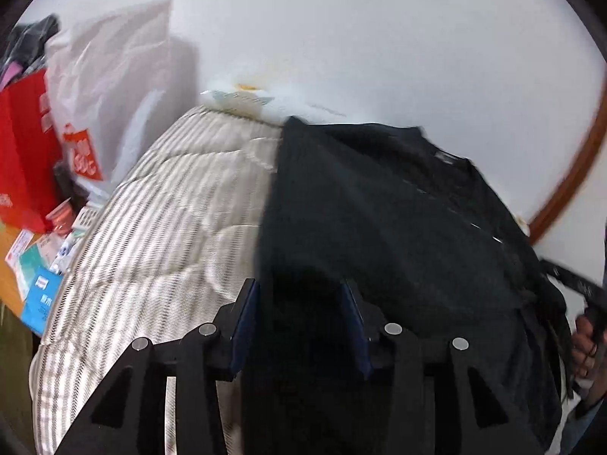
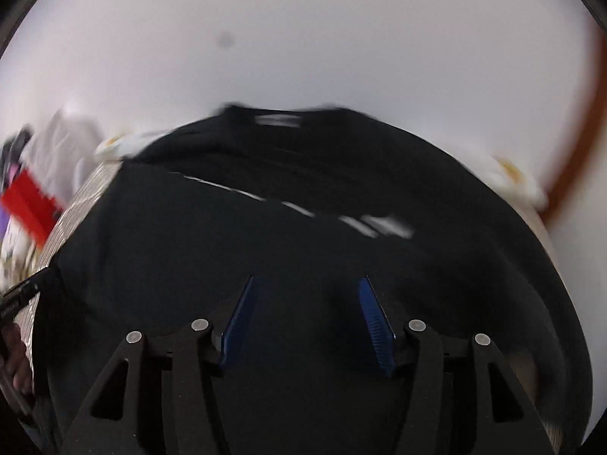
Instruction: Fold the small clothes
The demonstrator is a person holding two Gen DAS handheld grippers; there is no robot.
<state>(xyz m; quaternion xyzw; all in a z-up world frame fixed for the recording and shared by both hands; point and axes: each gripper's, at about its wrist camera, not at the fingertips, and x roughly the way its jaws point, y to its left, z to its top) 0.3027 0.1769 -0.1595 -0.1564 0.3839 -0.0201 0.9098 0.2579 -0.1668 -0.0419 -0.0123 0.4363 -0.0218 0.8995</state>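
A black garment [image 1: 379,220] with thin white print lies spread on a bed with a beige striped quilt [image 1: 159,220]. My left gripper [image 1: 299,284] is open over the garment's near left edge, its blue pads [image 1: 244,322] apart with black cloth between and beneath them. In the right wrist view the same black garment [image 2: 303,197] fills the middle. My right gripper [image 2: 307,280] is open above the garment's near part, blue pads [image 2: 375,322] wide apart. Whether either gripper touches the cloth is unclear. Both views are motion blurred.
A white wall [image 1: 360,38] stands behind the bed. A red bag [image 1: 22,159], a white plastic bag [image 1: 110,87] and several small boxes [image 1: 41,288] lie left of the bed. A brown wooden frame [image 1: 569,174] runs at the right. The other handle and hand [image 1: 588,333] show at the right edge.
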